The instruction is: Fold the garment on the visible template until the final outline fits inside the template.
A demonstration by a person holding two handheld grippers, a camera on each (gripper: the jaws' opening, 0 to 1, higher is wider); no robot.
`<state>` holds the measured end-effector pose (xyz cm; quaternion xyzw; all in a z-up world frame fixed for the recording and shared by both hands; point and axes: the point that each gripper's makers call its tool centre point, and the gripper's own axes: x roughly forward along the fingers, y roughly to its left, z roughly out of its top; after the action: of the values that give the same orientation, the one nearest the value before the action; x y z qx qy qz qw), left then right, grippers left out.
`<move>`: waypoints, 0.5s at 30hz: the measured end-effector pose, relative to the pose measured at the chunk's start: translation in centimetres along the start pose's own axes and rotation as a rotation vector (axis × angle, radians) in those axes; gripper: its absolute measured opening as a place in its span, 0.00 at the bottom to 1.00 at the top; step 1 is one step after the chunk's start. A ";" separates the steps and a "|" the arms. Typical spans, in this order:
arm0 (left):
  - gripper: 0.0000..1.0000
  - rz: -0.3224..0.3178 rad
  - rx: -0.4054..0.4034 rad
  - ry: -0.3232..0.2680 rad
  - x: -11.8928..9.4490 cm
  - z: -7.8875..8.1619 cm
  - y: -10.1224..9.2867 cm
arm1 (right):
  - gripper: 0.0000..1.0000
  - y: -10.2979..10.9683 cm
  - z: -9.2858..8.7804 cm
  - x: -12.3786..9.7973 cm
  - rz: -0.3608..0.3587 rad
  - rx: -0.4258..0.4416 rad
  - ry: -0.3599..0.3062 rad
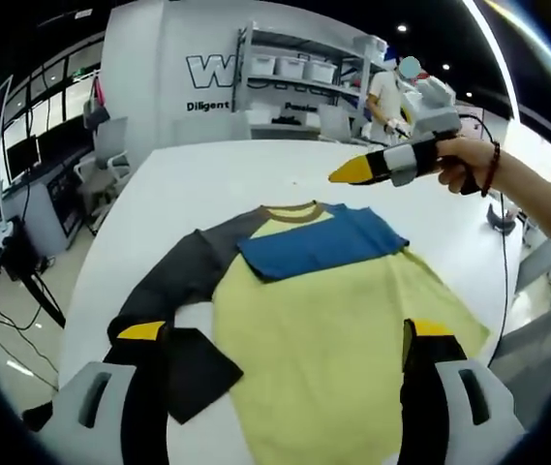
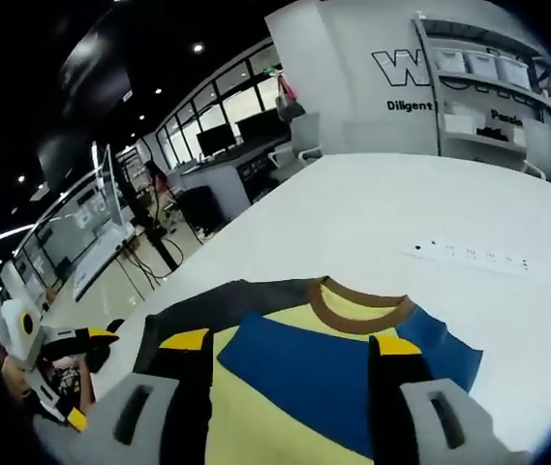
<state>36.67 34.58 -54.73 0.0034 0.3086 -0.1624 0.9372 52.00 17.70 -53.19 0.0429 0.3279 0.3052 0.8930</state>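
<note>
Bright, even indoor light from ceiling spots point(image 2: 198, 46). White table point(image 1: 227, 184) beyond fingers glares mildly. Soft shadows under shirt point(image 1: 333, 329). Fisheye bends edges; near fingers slightly soft, background sharp.

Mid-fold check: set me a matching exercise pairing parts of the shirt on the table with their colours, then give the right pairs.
Column one:
1. shirt body
2. collar
3. long sleeve
4. folded-over sleeve

Column two:
A. blue
B. dark grey
C. pale yellow
D. brown

Pairs: 1-C, 2-D, 3-B, 4-A.
</note>
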 end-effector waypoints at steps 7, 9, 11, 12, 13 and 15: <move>0.99 -0.002 0.009 -0.004 -0.1 0.1 -0.1 | 0.49 -3.9 -1.8 -2.6 -0.107 0.036 -0.029; 0.99 0.001 0.013 -0.006 0.0 0.2 -0.1 | 0.47 -5.4 -2.7 -3.5 -0.143 0.056 -0.029; 0.99 0.001 0.014 -0.006 0.0 0.2 -0.1 | 0.44 -6.2 -3.3 -3.8 -0.155 0.056 -0.026; 0.99 0.004 0.013 -0.006 0.0 0.3 -0.1 | 0.44 -6.8 -3.8 -4.1 -0.170 0.064 -0.021; 0.99 0.006 0.014 -0.011 0.0 0.4 -0.1 | 0.44 -7.1 -4.1 -4.3 -0.175 0.065 -0.022; 0.99 0.005 0.011 -0.014 0.0 0.5 -0.1 | 0.43 -7.8 -4.8 -4.7 -0.192 0.075 -0.015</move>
<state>36.94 34.41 -54.37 0.0083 0.3011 -0.1620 0.9397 50.31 8.07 -56.46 0.0472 0.3350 0.2053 0.9184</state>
